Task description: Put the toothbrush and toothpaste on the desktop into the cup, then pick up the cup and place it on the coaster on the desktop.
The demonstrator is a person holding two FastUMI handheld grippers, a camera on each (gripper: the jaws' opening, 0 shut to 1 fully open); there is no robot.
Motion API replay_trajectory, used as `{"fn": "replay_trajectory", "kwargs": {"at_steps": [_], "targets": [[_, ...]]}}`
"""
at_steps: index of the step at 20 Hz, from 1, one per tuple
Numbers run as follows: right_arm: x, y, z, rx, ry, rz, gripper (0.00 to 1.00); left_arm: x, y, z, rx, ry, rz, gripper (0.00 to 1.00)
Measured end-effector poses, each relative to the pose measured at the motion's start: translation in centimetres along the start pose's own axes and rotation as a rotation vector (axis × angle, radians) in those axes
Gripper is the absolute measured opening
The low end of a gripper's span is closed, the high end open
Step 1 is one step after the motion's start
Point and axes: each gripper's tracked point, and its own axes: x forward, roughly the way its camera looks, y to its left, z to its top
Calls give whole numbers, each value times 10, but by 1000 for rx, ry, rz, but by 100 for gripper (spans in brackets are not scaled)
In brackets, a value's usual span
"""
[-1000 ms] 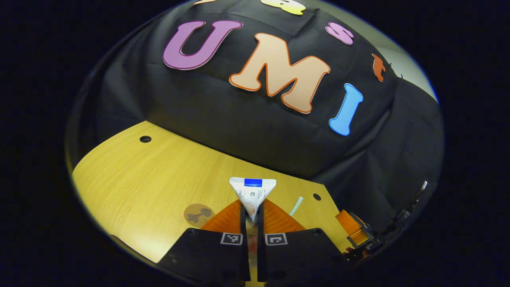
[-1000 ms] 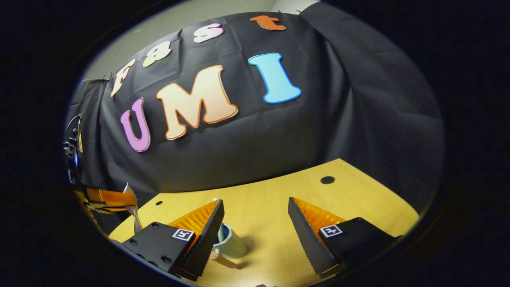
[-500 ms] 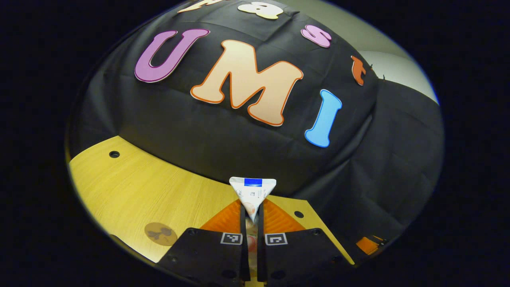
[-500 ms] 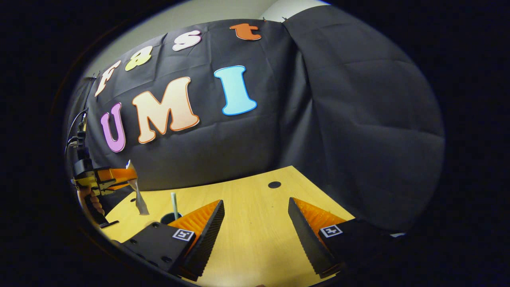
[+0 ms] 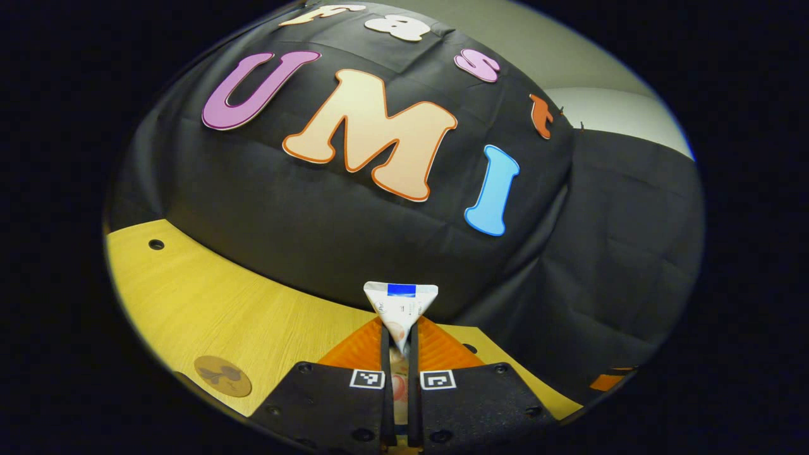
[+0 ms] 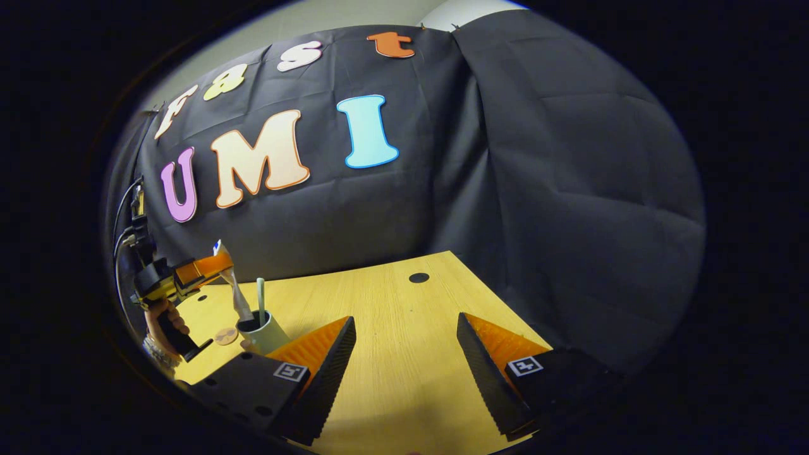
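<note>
In the left gripper view my left gripper (image 5: 399, 344) is shut on the white toothpaste tube (image 5: 401, 302), whose flat crimped end sticks up past the fingertips. In the right gripper view that same left gripper (image 6: 212, 265) sits at the far left, held by a hand (image 6: 165, 318). There the toothpaste tube (image 6: 237, 296) hangs down from it, its lower end at the rim of the pale cup (image 6: 264, 333). A pale green toothbrush (image 6: 260, 301) stands upright in the cup. The round brown coaster (image 6: 225, 335) lies just left of the cup. My right gripper (image 6: 404, 344) is open over bare table, to the right of the cup.
The wooden desktop (image 6: 392, 373) has a dark round hole (image 6: 418, 277) near its far edge. In the left gripper view the coaster (image 5: 222, 375) lies at the lower left and another hole (image 5: 155, 244) sits at the far left. Black cloth walls close the back and right.
The left gripper has carried the toothpaste rightward to above the cup. The right gripper has pulled away from the cup, leaving the toothbrush standing in it.
</note>
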Motion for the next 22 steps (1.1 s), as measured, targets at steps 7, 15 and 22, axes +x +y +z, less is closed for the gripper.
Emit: {"fn": "replay_trajectory", "kwargs": {"at_steps": [7,15,22], "targets": [[3,-8,-20,43,22,4,94,-1,2,-35,22,40,3,6],[2,-21,-25,43,26,0,98,-16,5,-47,1,62,46,22],[5,-6,-25,43,38,33,98,-46,14,-64,26,136,86,67]]}}
